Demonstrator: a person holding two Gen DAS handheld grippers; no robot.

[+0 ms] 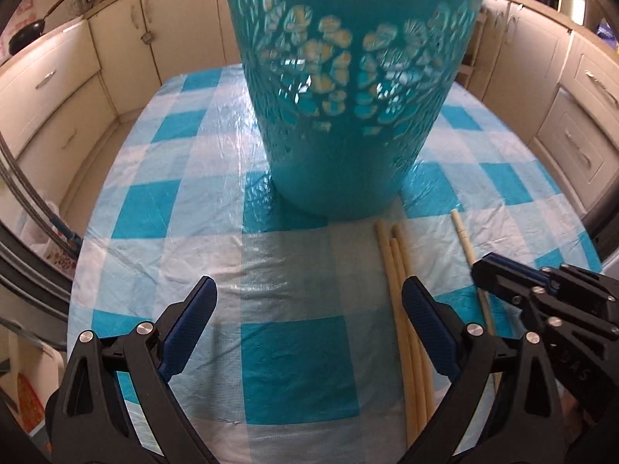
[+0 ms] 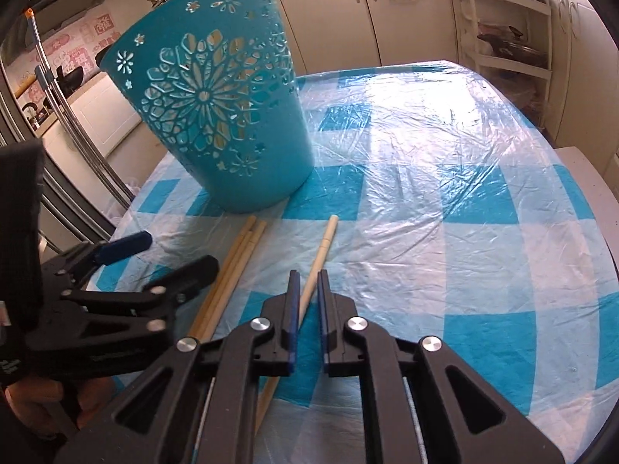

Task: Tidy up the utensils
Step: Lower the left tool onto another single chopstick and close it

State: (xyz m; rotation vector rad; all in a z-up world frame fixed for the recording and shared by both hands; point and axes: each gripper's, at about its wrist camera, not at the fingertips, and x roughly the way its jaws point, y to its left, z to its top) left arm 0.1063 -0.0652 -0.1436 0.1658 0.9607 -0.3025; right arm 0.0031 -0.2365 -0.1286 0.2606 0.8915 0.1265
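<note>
At centre frame the right gripper (image 2: 307,290) has its jaws nearly pressed together around a single pale wooden chopstick (image 2: 323,245) lying on the blue-checked plastic tablecloth (image 2: 445,201). The left gripper (image 1: 309,309) sits spread wide and empty beside three bundled pale chopsticks (image 1: 398,266), with the perforated turquoise plastic basket (image 2: 216,116) at upper left. The thin stick could pivot or slip out of the pinch.

The basket (image 2: 216,116) looks like smooth teal plastic with flower holes cut in its wall. The table cover (image 2: 445,193) is thin shiny plastic, full of small wrinkles that catch the light. The three sticks (image 1: 406,309) lying together look like pale wood, matt and smooth. The single stick (image 2: 323,247) is paler, also matt. Both the left gripper (image 1: 309,328) and the right gripper (image 2: 307,309) are matt black plastic with shiny round metal bolts, and their fingers (image 1: 193,328) wear blue pads with a rough bumpy grip
</note>
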